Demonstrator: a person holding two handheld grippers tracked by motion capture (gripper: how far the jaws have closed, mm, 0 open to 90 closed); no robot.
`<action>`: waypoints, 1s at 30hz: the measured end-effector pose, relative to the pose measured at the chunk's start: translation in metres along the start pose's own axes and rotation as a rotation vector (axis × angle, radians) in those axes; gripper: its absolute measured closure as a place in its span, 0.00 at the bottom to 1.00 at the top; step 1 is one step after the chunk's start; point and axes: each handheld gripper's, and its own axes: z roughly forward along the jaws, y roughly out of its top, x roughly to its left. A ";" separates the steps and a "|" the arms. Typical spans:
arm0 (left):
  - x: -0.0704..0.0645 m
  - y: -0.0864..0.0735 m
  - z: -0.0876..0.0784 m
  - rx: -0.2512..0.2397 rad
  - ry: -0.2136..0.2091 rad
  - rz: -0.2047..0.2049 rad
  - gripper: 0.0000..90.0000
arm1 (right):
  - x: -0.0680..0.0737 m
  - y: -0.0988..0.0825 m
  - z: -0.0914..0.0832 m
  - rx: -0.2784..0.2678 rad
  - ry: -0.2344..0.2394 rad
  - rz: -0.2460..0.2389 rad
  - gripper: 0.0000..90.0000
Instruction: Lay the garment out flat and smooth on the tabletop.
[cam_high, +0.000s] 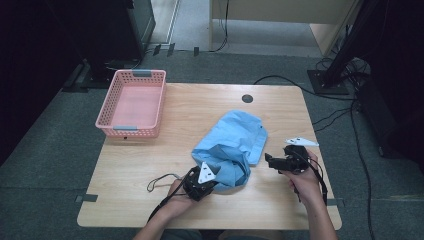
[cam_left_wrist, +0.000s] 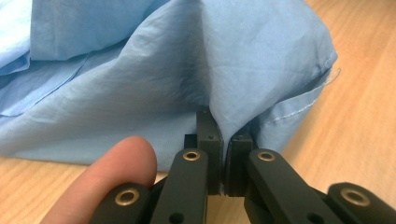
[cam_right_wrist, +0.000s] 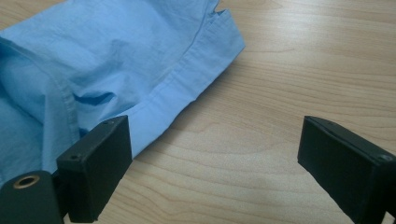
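A crumpled light-blue cotton garment (cam_high: 232, 147) lies a little right of the middle of the pale wooden counter (cam_high: 150, 170) in the high view, its lower end bunched up near the person's left hand (cam_high: 175, 200). The left tongs (cam_high: 207, 184) sit at that lower end, just below the middle of the frame. In the left gripper view the left tongs (cam_left_wrist: 223, 140) are pressed together on a fold of the blue fabric (cam_left_wrist: 187, 70), which rises out of the pinch and drapes to both sides across the upper part of the frame; a fingertip (cam_left_wrist: 116, 172) shows at the lower left.

The right tongs (cam_high: 269, 159) point leftward toward the right edge of the garment from the right of the frame's middle, just beside it, held by the right hand (cam_high: 302, 180). In the right gripper view the right tongs (cam_right_wrist: 212, 158) are spread wide over bare wood, the left pad at the hem of the cloth (cam_right_wrist: 116, 60), which fills the upper left of that frame, while the right pad stands well clear of it.

A pink perforated plastic basket with grey handles (cam_high: 132, 102) stands at the upper left of the counter, well apart from the garment. A small dark round grommet (cam_high: 247, 98) sits in the counter's top near its far edge, above the garment.
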 end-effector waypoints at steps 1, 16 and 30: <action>0.001 -0.002 -0.002 -0.004 -0.004 0.006 1.00 | 0.000 0.000 0.000 0.002 0.000 -0.001 0.11; 0.031 -0.031 -0.032 0.001 -0.036 -0.001 0.97 | 0.004 -0.006 0.014 0.041 0.000 -0.005 0.11; 0.074 -0.051 -0.064 -0.025 -0.025 -0.121 0.59 | 0.010 -0.011 0.030 0.045 -0.006 0.039 0.19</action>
